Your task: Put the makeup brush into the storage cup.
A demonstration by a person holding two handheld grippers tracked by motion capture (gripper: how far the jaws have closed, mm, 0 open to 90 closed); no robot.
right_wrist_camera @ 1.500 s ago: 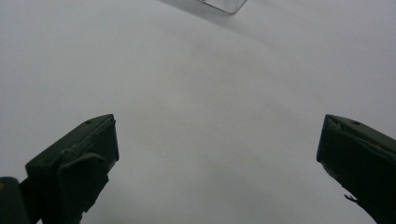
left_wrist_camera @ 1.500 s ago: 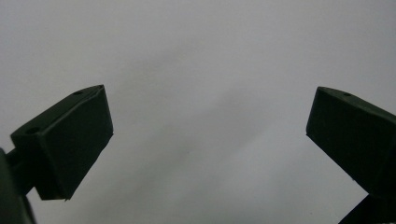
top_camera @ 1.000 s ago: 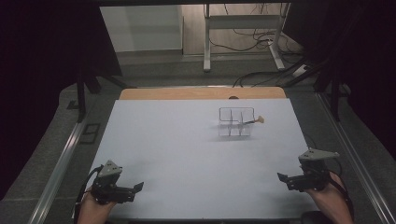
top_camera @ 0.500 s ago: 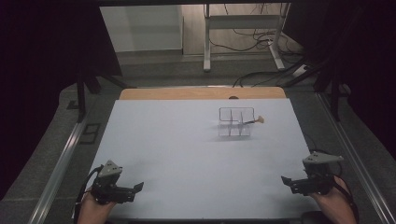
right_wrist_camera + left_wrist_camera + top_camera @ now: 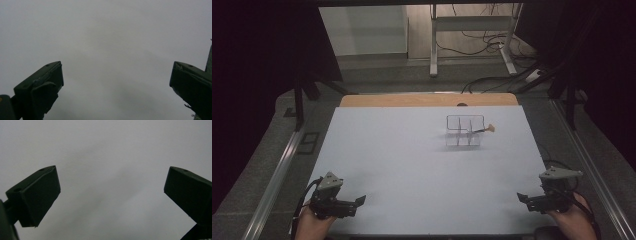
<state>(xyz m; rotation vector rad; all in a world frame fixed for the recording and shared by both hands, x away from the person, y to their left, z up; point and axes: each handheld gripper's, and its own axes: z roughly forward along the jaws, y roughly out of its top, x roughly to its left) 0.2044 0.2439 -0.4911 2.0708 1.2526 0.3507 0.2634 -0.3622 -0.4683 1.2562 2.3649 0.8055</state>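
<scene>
While both grippers rest at the near edge of the table (image 5: pixel 377 150) with nothing between their jaws, the left gripper (image 5: pixel 358 201) spread wide and the right gripper (image 5: pixel 523 197) equally parted, the sensible start is probably a slow reach forward by the right one. The clear divided box (image 5: pixel 465 131) sits well ahead of it and somewhat to its left. A thin stick (image 5: pixel 479 131) in it runs left to right, tan tip pointing right.
</scene>
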